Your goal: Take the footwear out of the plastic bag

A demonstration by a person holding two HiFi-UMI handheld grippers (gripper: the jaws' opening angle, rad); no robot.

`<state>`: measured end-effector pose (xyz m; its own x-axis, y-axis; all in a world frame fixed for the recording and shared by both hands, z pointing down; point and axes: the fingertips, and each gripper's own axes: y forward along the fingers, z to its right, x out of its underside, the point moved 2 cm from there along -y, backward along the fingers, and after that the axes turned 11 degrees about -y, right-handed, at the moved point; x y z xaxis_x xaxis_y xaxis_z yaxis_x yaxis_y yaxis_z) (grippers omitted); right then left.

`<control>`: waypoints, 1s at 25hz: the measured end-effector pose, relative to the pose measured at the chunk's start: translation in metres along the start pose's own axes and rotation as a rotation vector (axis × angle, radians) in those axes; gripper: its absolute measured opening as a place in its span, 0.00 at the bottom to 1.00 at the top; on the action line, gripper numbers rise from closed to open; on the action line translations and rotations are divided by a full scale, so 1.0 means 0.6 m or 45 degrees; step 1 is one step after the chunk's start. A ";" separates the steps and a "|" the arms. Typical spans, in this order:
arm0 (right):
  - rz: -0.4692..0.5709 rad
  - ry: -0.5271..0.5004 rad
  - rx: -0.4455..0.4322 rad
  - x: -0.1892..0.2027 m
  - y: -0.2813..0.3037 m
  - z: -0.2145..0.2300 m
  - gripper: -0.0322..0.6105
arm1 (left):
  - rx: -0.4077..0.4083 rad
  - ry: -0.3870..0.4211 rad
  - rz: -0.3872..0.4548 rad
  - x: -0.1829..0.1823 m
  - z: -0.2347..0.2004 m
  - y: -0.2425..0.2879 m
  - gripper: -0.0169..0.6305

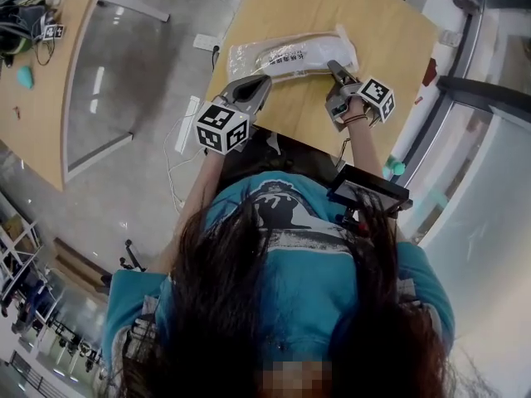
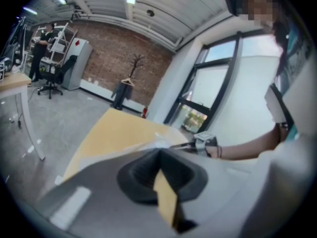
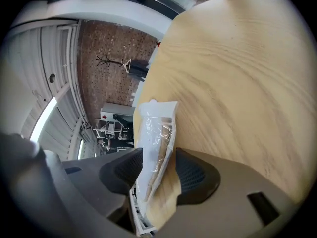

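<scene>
The plastic bag (image 1: 249, 56) lies flat on the wooden table (image 1: 390, 31), a short way in from the table's near edge. It carries a white label (image 1: 290, 56) with rows of dark print, which is too small and blurred to read from the head view. The right gripper view does not show that label. It shows instead the clear film of the plastic bag (image 3: 153, 114) and the tan footwear (image 3: 161, 145) inside it.

The right gripper (image 3: 157, 170) has its jaws well apart. The near end of the bag sits between them, and the pads seem not to press on it. The left gripper (image 2: 159, 155) has its jaws fully together and holds nothing. It hangs over the table's near edge.

From the head view, both forearms reach forward over that edge. The left gripper (image 1: 259, 85) and right gripper (image 1: 335, 70) each tilt down toward the table. The right wrist (image 1: 357, 119) wears a thin band.
</scene>
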<state>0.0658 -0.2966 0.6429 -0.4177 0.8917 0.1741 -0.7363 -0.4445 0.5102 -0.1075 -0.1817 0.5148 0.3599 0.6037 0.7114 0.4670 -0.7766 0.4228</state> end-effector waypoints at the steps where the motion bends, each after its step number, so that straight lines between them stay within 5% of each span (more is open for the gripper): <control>1: -0.005 0.023 -0.005 0.001 0.005 0.001 0.37 | -0.005 0.000 -0.001 0.000 0.000 -0.001 0.03; 7: 0.040 0.252 -0.064 0.004 0.030 0.001 0.28 | -0.023 0.002 -0.013 0.008 -0.002 -0.010 0.03; 13: 0.080 0.339 -0.116 0.011 0.035 -0.016 0.21 | -0.027 -0.021 -0.031 0.021 -0.008 -0.014 0.03; 22: 0.172 0.387 -0.262 0.018 0.001 -0.055 0.18 | 0.050 -0.240 -0.064 0.056 -0.007 0.010 0.04; 25: 0.254 0.436 -0.340 0.010 -0.014 -0.076 0.18 | 0.146 -0.340 -0.088 0.059 0.001 0.020 0.17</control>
<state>0.0453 -0.2913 0.6014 -0.6832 0.7274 -0.0640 -0.7162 -0.6504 0.2531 -0.0888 -0.1699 0.5448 0.5169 0.6923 0.5035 0.5803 -0.7158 0.3885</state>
